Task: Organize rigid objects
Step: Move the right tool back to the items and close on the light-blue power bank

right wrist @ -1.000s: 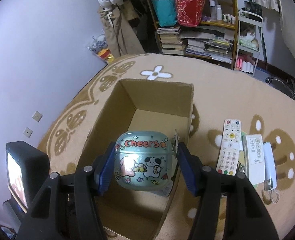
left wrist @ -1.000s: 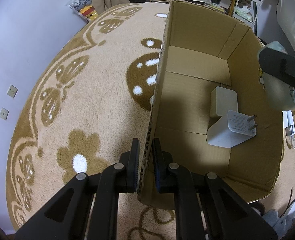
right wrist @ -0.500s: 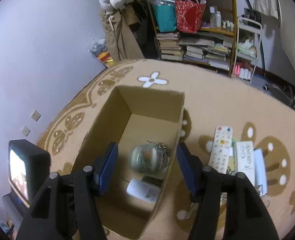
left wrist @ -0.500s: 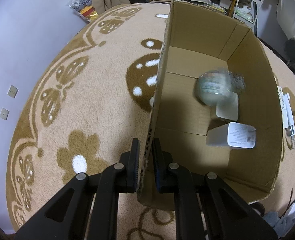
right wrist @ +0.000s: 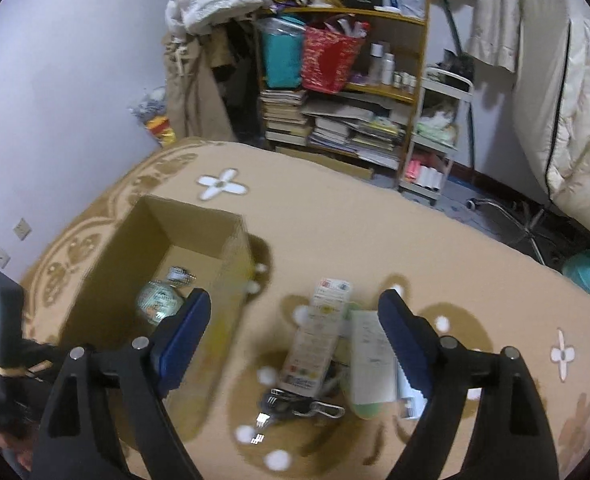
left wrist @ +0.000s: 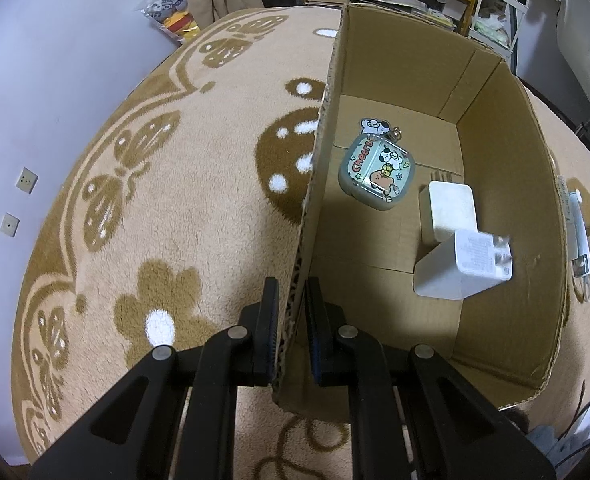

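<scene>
My left gripper [left wrist: 291,312] is shut on the near left wall of the open cardboard box [left wrist: 495,120]. Inside the box lie a green "Cheers" case [left wrist: 377,178] with a keychain and two white chargers [left wrist: 461,268]. In the right wrist view the box [right wrist: 107,256] is at the left with the case [right wrist: 159,304] in it. My right gripper [right wrist: 291,332] is open and empty, above two white remotes [right wrist: 317,344] and a bunch of keys [right wrist: 299,404] on the carpet right of the box.
A beige carpet [left wrist: 155,200] with brown patterns covers the floor. A crowded bookshelf [right wrist: 335,92] stands at the back. A white cable [left wrist: 581,252] lies right of the box. A chair base [right wrist: 523,220] and bedding are at the right.
The right gripper opened and dropped the Cheers case into the box, where it now lies flat. The right gripper then moved up and right over the remotes. The left gripper kept its hold.
</scene>
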`<state>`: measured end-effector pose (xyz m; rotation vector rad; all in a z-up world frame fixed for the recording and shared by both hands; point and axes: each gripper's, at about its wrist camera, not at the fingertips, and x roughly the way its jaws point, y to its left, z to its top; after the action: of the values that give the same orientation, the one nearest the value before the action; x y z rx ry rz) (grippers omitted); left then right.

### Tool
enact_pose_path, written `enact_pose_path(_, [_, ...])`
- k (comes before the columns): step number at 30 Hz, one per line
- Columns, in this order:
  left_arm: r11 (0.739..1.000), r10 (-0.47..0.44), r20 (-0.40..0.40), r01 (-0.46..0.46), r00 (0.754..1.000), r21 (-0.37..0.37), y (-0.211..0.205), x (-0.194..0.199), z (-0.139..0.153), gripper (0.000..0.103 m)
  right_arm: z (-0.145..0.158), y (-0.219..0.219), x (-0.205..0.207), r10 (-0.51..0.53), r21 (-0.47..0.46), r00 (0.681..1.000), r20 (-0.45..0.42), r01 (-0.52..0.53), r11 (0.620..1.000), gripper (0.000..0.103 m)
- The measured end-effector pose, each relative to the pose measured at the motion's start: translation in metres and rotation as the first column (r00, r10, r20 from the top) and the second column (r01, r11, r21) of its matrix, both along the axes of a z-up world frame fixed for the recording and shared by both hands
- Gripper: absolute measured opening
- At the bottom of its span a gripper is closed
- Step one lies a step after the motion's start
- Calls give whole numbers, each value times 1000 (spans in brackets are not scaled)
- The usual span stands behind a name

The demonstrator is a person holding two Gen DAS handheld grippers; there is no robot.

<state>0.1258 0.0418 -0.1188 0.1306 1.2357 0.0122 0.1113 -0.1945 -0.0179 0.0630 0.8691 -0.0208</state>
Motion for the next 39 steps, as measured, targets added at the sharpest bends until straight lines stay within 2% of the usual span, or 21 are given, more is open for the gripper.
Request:
enact_pose_path(9, [1000,-6,4,6,1000,22,-4,-2,1,12,-39,-58,-15,-88,-22,995,-53,87,996,90])
enact_pose_path(17, [1000,1,4,-1,1000,23,-3,-1,1,12,-76,-94,-29,-171,62,983,-62,175,983,89])
enact_pose_path(19, [1000,0,5,0,1000,28,-4,-2,1,12,-87,-102,-29,-189,89,979,-80,196,977,82])
enact_pose_path(23, [999,-3,6,3,1000,38,-5,-2,-1,13,-114,-112,-26,-205,113,969,-140,222,969,78])
enact_pose_path(25, [999,-4,8,3,1000,41,-5,-2,-1,13,-124,-116,-25,-216,132,963,-162,238,962,68])
enact_pose_path(27, [999,-2,8,1,1000,41,-5,-2,-1,13,-134,-121,-24,-229,146,956,-184,257,955,67])
enact_pose_path(30, [999,0,9,0,1000,40,-5,-2,-1,13,-143,-122,-25,-237,143,951,-198,267,953,56])
enact_pose_path(33, [999,-2,10,1,1000,44,-5,-2,-1,13,-145,-127,-25,-261,121,946,-194,287,950,54])
enact_pose_path(37, [999,-3,11,2,1000,48,-5,-2,-1,13,-148,-133,-24,-260,158,946,-193,292,943,54])
enact_pose_path(39, [999,-2,11,2,1000,48,-5,-2,-1,13,-149,-131,-23,-251,160,948,-195,284,946,49])
